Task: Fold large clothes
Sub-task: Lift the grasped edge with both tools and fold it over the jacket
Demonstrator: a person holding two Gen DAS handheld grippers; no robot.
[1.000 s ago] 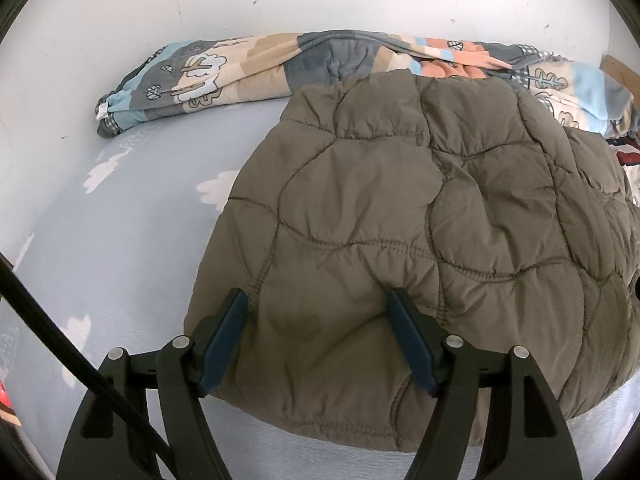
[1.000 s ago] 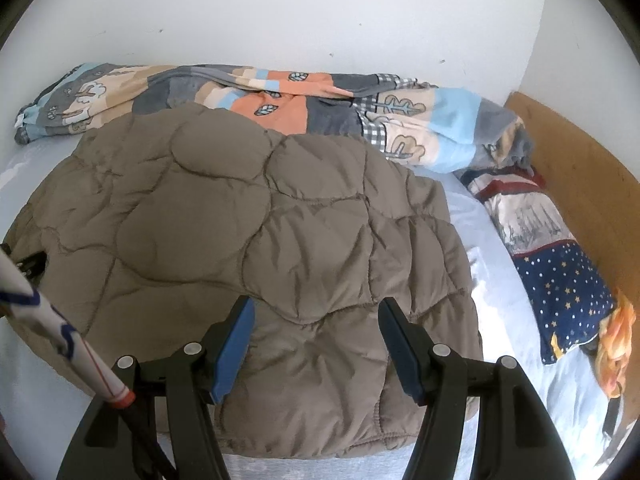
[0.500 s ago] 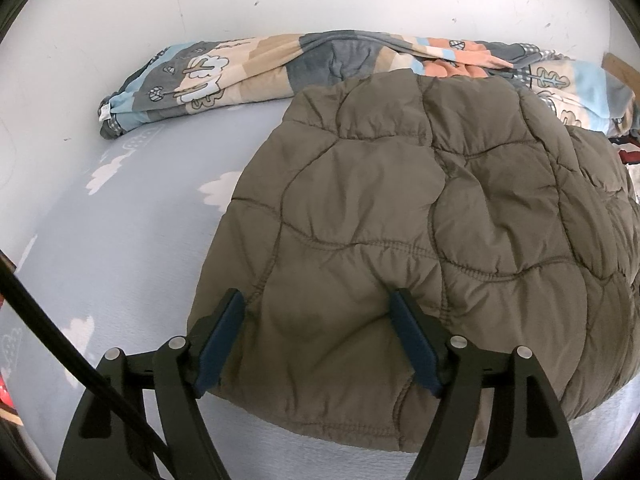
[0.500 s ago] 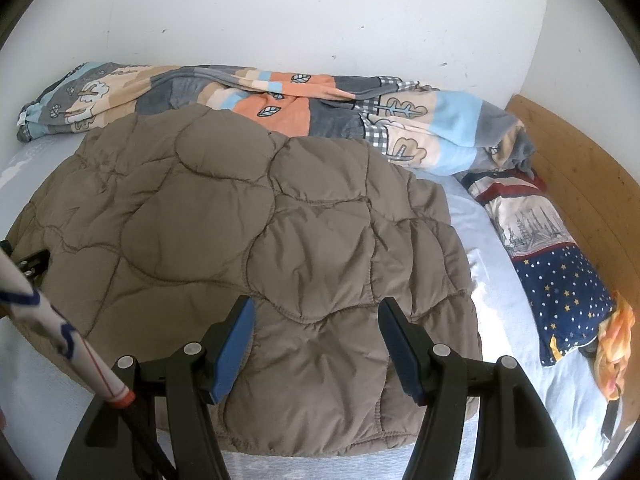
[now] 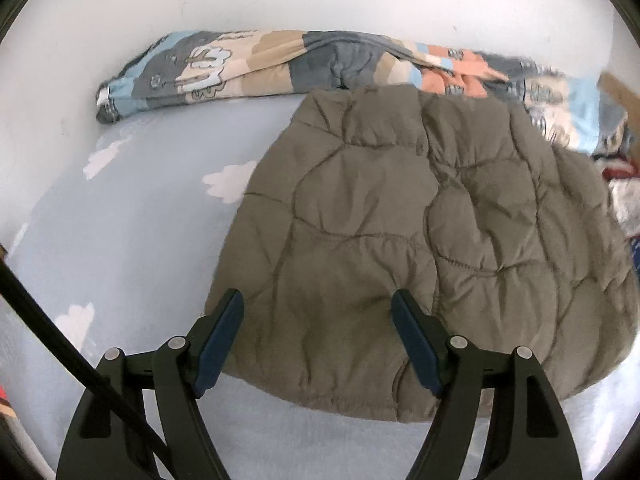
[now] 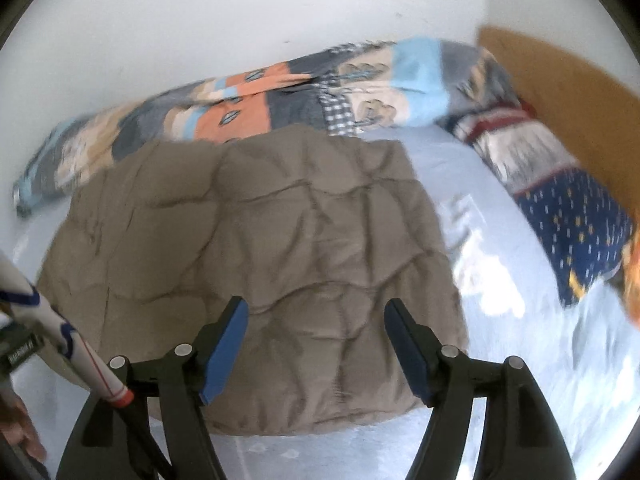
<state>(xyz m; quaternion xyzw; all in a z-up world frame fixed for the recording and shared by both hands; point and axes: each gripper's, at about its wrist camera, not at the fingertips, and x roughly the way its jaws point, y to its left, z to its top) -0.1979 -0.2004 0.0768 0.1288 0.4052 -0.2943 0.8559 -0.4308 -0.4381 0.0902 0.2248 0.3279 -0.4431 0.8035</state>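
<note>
A brown quilted jacket (image 5: 400,240) lies folded flat on the pale blue bed sheet (image 5: 132,216). My left gripper (image 5: 318,308) hovers above the jacket's near left part, its blue pads wide apart and pressing on nothing. In the right wrist view the same jacket (image 6: 272,240) fills the middle, blurred by motion. My right gripper (image 6: 316,314) hangs over its near right part; its jaws are opening, with only the jacket's surface below them and nothing gripped.
A patterned blanket (image 5: 320,64) is bunched along the white wall behind the jacket. A navy starred pillow (image 6: 576,216) and a wooden headboard (image 6: 568,92) are at the right. A person's hand (image 6: 24,432) shows at the lower left of the right wrist view.
The right gripper has swung sideways and rolled, so its view now tilts and blurs, and its jaws have widened a little. The left gripper has hardly moved. The jacket lies as before.
</note>
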